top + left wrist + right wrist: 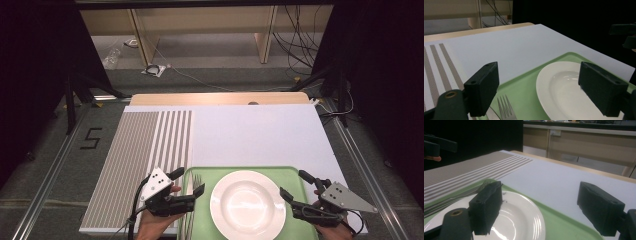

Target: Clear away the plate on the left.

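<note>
A white plate (248, 204) lies in a green tray (295, 172) at the table's near edge. Several forks (191, 200) lie along the tray's left side. My left gripper (189, 181) hovers open over the tray's left rim, above the forks. In the left gripper view its jaws stand wide apart with nothing between them, the plate (564, 92) ahead to the right and a fork (505, 110) low down. My right gripper (295, 184) is open at the plate's right edge. The right gripper view has the plate (519, 220) and forks (454, 198) to the left.
The tray sits on a white mat (255, 135), with a grey-and-white striped placemat (135, 160) to the left. The table's wooden far edge (220, 98) lies beyond. On the floor past the table are cables and stand legs.
</note>
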Tool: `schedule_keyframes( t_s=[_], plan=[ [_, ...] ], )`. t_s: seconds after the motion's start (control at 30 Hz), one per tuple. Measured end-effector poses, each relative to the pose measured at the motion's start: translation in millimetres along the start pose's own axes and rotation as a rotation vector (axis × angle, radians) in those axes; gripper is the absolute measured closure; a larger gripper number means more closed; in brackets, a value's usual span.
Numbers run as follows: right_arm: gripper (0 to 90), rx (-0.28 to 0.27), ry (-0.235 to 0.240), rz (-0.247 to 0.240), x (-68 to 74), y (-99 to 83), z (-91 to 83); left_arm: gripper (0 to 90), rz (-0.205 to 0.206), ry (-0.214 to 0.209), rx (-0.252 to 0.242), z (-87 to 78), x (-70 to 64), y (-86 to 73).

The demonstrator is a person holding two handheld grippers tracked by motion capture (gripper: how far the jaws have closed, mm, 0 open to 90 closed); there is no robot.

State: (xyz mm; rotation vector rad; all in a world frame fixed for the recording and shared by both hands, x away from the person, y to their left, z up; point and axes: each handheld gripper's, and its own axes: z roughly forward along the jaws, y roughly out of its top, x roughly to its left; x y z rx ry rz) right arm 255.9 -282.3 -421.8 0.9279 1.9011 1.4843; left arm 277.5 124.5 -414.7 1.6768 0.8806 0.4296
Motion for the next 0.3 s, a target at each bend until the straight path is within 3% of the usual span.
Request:
schedule_keyframes(
  t_s=[0.3],
  plan=[
    [21.0, 0.001, 0.001, 0.001, 0.1, -0.1, 0.2, 17.0, -0.001, 0.011, -0.001, -0.5, 1.5, 0.1]
  ],
)
